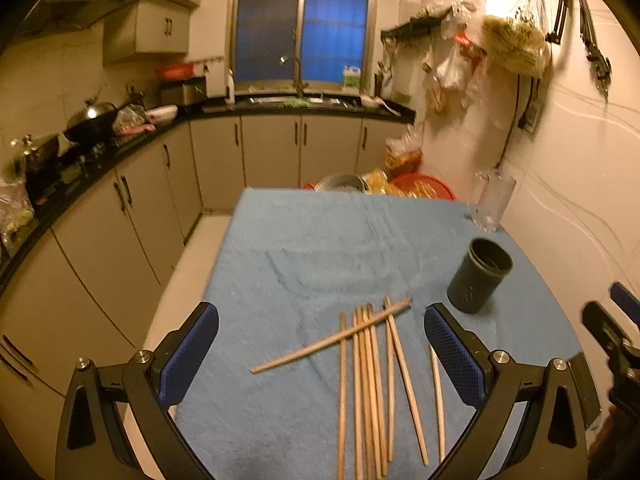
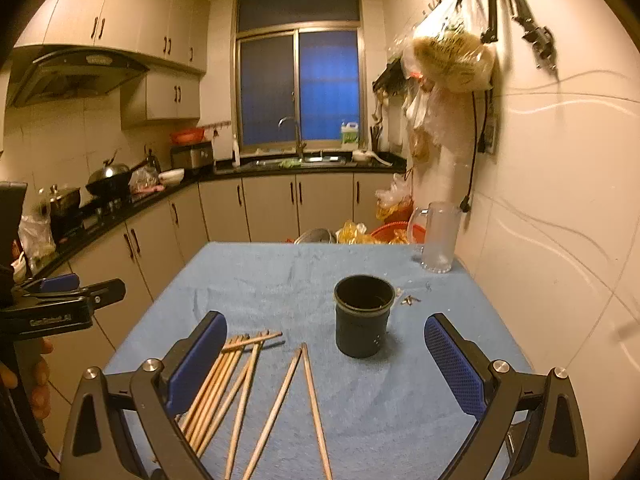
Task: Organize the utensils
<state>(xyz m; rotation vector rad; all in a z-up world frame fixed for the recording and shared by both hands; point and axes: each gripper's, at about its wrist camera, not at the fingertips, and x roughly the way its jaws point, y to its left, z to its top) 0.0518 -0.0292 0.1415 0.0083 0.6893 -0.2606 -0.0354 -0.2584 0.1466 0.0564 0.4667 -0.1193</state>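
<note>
Wooden chopsticks (image 1: 372, 380) lie loose on the blue-covered bench (image 1: 304, 248), none in the holder. Most rest side by side in a rough bundle, their lengths running near to far. One chopstick (image 1: 332, 338) lies slantwise across the bundle's far ends, its tip pointing far-right. To the right of the bundle two more (image 2: 304, 404) lie apart from the rest, meeting at their far tips and spreading toward the near edge.

The holder (image 2: 363, 316) is a dark, round cup, upright and open at the top, with a ridged rim and empty inside. It stands on the bench to the far right of the chopsticks, clear of them.
</note>
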